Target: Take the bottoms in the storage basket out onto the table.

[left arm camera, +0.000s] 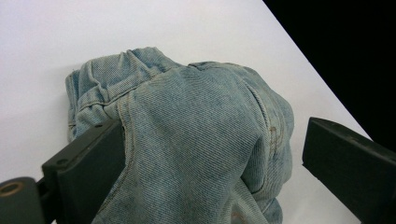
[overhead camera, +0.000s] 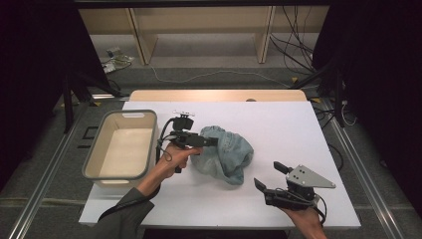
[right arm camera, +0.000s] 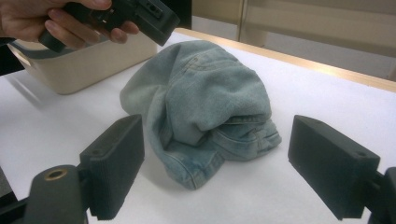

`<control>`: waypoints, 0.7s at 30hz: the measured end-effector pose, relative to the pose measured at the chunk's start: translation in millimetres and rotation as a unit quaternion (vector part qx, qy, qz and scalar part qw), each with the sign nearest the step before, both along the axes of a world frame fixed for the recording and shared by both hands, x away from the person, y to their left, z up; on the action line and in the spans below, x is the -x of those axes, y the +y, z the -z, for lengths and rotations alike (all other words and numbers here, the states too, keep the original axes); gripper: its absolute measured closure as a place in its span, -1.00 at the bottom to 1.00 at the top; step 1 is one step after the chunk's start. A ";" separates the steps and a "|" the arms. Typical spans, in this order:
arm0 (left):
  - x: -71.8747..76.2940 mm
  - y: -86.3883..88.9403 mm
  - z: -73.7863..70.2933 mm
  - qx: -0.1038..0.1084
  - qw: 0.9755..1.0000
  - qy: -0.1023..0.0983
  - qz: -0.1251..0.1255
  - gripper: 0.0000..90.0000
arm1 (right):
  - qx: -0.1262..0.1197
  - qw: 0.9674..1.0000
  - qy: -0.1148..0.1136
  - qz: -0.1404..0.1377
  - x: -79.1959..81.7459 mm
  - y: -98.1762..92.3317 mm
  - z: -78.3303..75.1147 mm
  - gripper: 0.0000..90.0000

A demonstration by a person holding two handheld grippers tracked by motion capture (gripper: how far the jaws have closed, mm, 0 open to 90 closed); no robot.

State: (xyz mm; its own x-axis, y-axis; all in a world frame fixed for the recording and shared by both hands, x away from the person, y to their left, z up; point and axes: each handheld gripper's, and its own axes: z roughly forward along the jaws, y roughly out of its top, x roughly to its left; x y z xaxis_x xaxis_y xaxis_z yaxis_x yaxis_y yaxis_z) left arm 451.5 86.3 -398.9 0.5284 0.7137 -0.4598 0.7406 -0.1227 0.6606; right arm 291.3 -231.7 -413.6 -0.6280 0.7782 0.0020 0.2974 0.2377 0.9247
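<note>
Denim garment (overhead camera: pixel 224 154), light blue and crumpled into a mound, lies on the white tabletop (overhead camera: pixel 278 124) near its middle, just to the right of the beige bin (overhead camera: pixel 123 144) and apart from it.

We note the left tongs (overhead camera: pixel 213 141) held level over the left edge of the mound. In the left gripper view the denim (left arm camera: pixel 201 140) bulges up between the two black jaws. The cloth lies against the inner face of the left-hand jaw in that view; the right-hand jaw stands clear of the fabric, with white tabletop showing in the gap. We read these tongs as wide apart and not clamped on the cloth. No lift of the denim is visible; it rests on the tabletop.

We record the right tongs (overhead camera: pixel 271 175) near the front right of the tabletop, well apart from the garment, held in the person's right hand (overhead camera: pixel 303 219). In the right gripper view its jaws stand wide with nothing between them, and the denim (right arm camera: pixel 205 112) sits beyond them on the surface. The left hand (right arm camera: pixel 56 21) shows there above the bin (right arm camera: pixel 93 60).
</note>
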 end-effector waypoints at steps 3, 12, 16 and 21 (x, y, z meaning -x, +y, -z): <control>2.5 2.1 -0.3 0.009 1.000 -0.006 0.003 -0.88 | -0.001 1.000 0.000 0.000 0.0 0.0 -0.1 -0.57; 16.4 10.2 -0.5 0.036 0.998 -0.044 0.011 -0.88 | -0.001 1.000 0.001 0.000 0.1 0.1 0.1 -0.57; 26.7 20.3 -1.6 0.048 0.997 -0.066 0.007 -0.88 | -0.003 1.000 0.002 0.001 0.0 0.1 0.1 -0.57; 37.7 31.1 -1.3 0.049 0.994 -0.100 0.003 -0.88 | -0.005 1.000 0.005 0.001 -0.4 0.3 0.2 -0.57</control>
